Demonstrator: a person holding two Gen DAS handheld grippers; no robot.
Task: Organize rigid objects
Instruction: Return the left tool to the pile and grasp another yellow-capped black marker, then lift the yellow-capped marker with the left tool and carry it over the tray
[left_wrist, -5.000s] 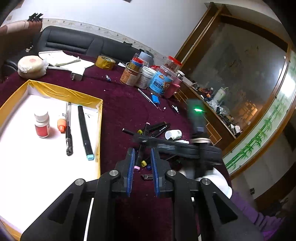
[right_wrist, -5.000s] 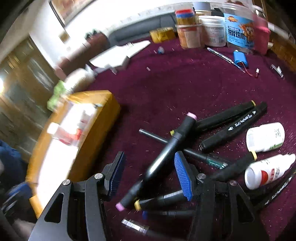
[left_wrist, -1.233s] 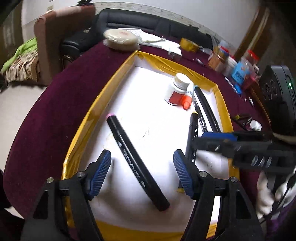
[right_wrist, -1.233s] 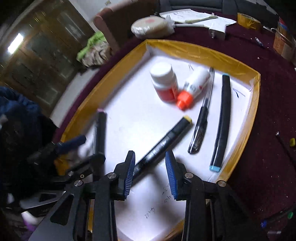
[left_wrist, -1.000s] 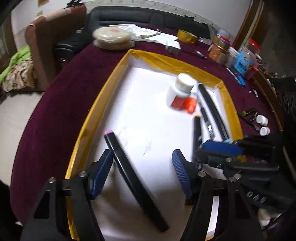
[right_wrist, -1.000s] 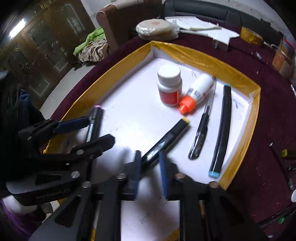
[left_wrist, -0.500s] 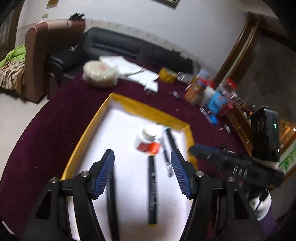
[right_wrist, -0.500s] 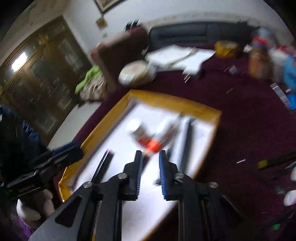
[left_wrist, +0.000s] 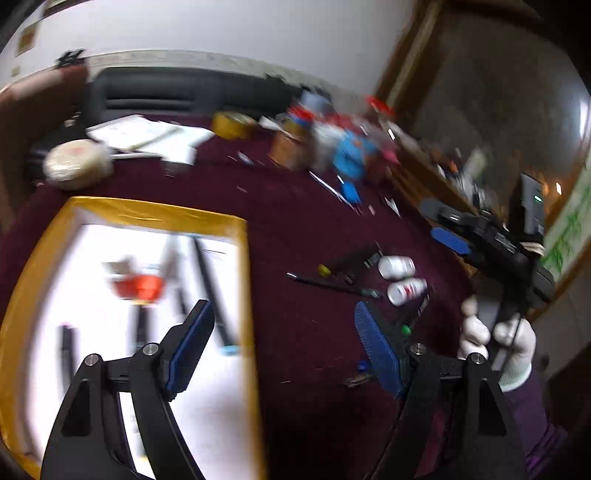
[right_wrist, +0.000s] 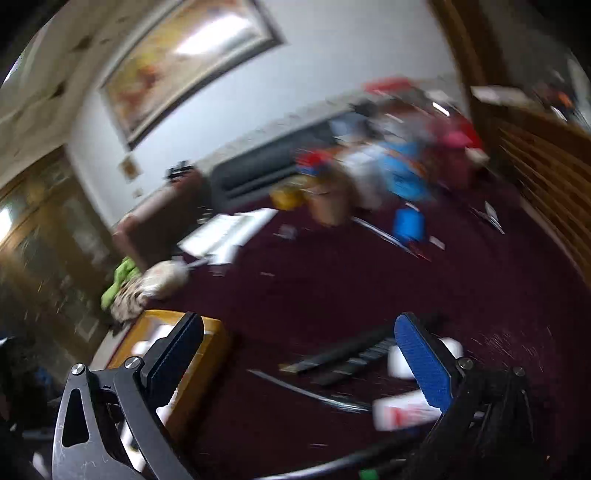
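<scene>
Both views are motion-blurred. My left gripper (left_wrist: 284, 343) is open and empty, above the right rim of the yellow-edged white tray (left_wrist: 147, 216). The tray holds several black markers (left_wrist: 210, 284) and a red-and-white bottle (left_wrist: 135, 284). On the maroon table lie more black markers (left_wrist: 347, 264) and two small white bottles (left_wrist: 397, 266). My right gripper (right_wrist: 299, 345) is open and empty, above those markers (right_wrist: 343, 350) and a white bottle (right_wrist: 402, 408); it also shows in the left wrist view (left_wrist: 448, 230). The tray (right_wrist: 207, 350) sits at its lower left.
Jars and tubs (left_wrist: 332, 147) stand at the table's back, with a tape roll (left_wrist: 231, 123), papers (left_wrist: 147, 136) and a round wrapped pack (left_wrist: 75, 166). A black sofa (left_wrist: 177, 96) lies behind. A wooden cabinet (right_wrist: 546, 162) stands on the right.
Both grippers have left the tray and swung right toward the loose markers and bottles. My right gripper's jaws have opened wide. The markers they dropped stay in the tray.
</scene>
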